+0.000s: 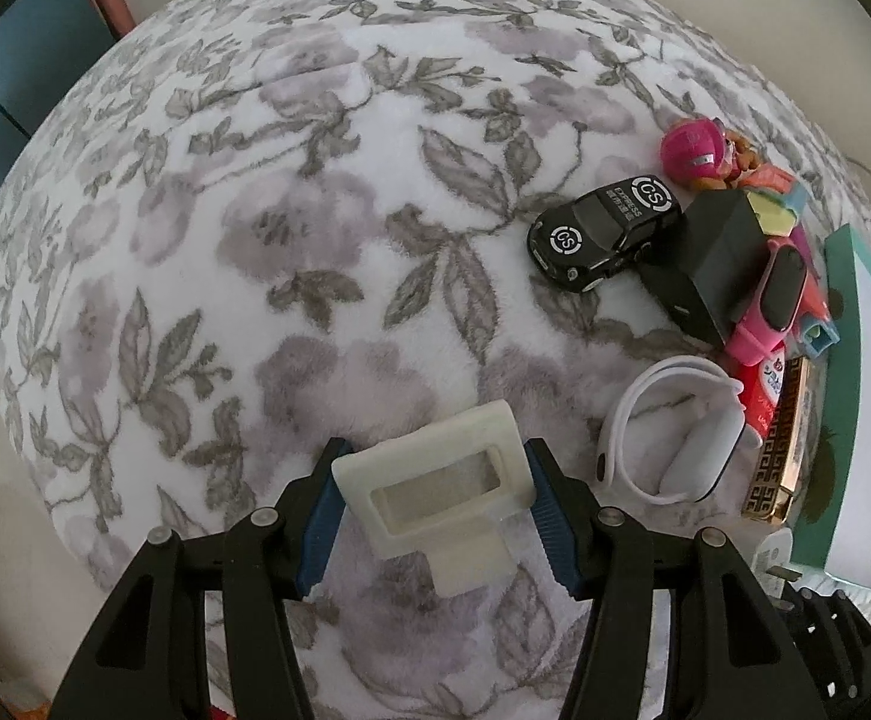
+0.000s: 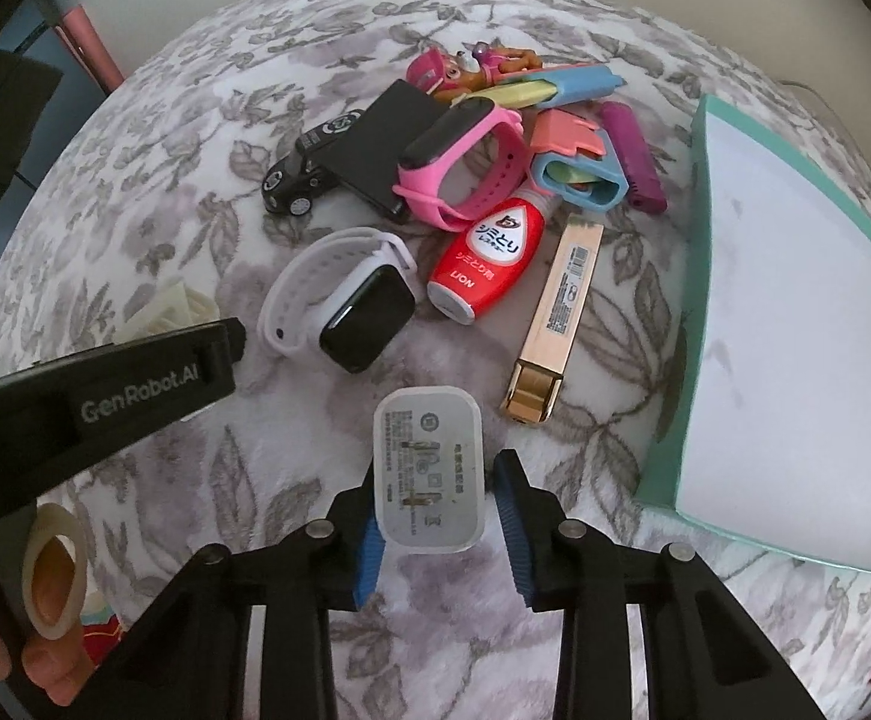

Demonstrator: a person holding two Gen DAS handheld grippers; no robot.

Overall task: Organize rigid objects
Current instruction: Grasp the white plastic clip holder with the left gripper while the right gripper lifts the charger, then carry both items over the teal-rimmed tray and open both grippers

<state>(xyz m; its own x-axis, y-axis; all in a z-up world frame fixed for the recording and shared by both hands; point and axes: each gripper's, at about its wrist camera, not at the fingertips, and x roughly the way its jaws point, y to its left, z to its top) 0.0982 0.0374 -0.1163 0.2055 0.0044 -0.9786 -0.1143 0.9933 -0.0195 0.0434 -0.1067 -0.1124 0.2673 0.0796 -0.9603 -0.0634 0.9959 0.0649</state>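
My left gripper point(image 1: 438, 498) is shut on a cream plastic frame piece point(image 1: 435, 492), its blue pads touching both sides, low over the floral blanket. My right gripper point(image 2: 438, 525) has a white plug adapter point(image 2: 429, 471) between its fingers; the left pad touches it, a small gap shows at the right. A pile lies ahead: white smartwatch point(image 2: 345, 300), red bottle point(image 2: 483, 255), gold case point(image 2: 555, 318), pink band watch point(image 2: 465, 162), black box point(image 2: 381, 144), black toy car point(image 2: 297, 174), pink toy figure point(image 2: 435, 72). The left gripper's body point(image 2: 105, 384) shows in the right view.
A teal box lid with a white inside point(image 2: 795, 312) lies on the right; it also shows in the left wrist view point(image 1: 861, 396). Coloured clips point(image 2: 579, 174) and a purple lighter point(image 2: 633, 156) lie behind the pile. The floral blanket point(image 1: 255, 210) stretches out to the left.
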